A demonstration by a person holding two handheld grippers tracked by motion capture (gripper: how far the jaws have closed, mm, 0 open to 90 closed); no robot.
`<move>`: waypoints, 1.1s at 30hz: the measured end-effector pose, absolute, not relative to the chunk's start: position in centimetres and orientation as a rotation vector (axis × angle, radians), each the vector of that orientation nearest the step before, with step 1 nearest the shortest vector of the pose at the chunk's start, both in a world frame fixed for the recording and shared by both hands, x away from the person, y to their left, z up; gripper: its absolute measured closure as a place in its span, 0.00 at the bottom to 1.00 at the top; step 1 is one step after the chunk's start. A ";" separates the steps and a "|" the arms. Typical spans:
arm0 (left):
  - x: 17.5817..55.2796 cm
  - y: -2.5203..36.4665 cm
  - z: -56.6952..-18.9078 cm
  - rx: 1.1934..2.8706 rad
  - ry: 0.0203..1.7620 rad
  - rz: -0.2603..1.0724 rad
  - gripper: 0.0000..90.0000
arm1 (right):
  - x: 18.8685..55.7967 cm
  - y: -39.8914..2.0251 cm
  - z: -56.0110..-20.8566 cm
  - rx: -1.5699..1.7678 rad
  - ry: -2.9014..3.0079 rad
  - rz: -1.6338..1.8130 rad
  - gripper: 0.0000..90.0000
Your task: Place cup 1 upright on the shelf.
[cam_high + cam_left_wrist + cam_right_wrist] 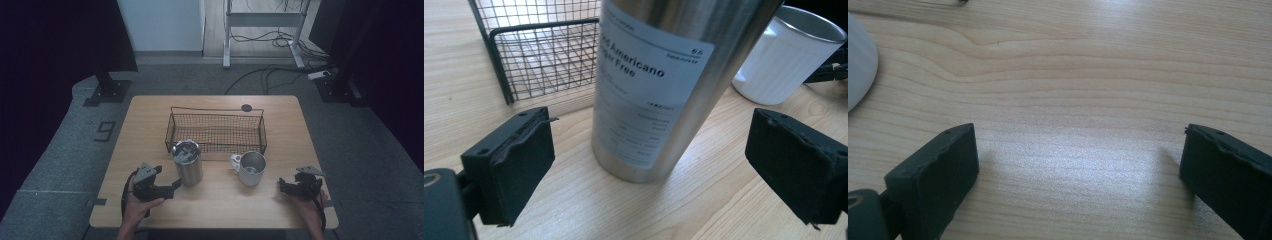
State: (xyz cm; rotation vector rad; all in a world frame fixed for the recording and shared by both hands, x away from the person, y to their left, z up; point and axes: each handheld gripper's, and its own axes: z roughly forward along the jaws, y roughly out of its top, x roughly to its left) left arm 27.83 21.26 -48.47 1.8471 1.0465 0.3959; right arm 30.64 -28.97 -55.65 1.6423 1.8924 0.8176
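I'm at the desk point(215, 200) with a tool in each hand. My left tool point(176, 185) sits at the near left, pointing toward the steel tumbler point(188, 162), which stands upright on the wood just in front of the wire basket point(216, 131). In the left gripper view the tumbler point(659, 85) rises straight ahead, its white printed label facing me. My two black pads point(511, 165) stand wide to either side of it, with clear wood showing between each pad and the metal. So the left tool is open, holding nothing, with the tumbler's base just beyond the tips.

To the right of the tumbler stands the white mug point(251, 168), handle turned toward the tumbler, the two near each other but apart. The left gripper view catches the mug point(784, 60) behind the tumbler's right side, and the basket point(544, 55) behind its left.

My right tool point(283, 186) rests at the near right of the desk, well apart from the mug and aimed toward it. In the right gripper view its jaws are spread wide over bare wood grain, gripping nothing, with a curved white edge of the mug point(859, 65) at the far left.
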 end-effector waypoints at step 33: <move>31.0 17.6 -47.2 1.871 1.013 0.398 0.02 | 30.6 -29.0 -55.6 1.640 1.891 0.820 0.03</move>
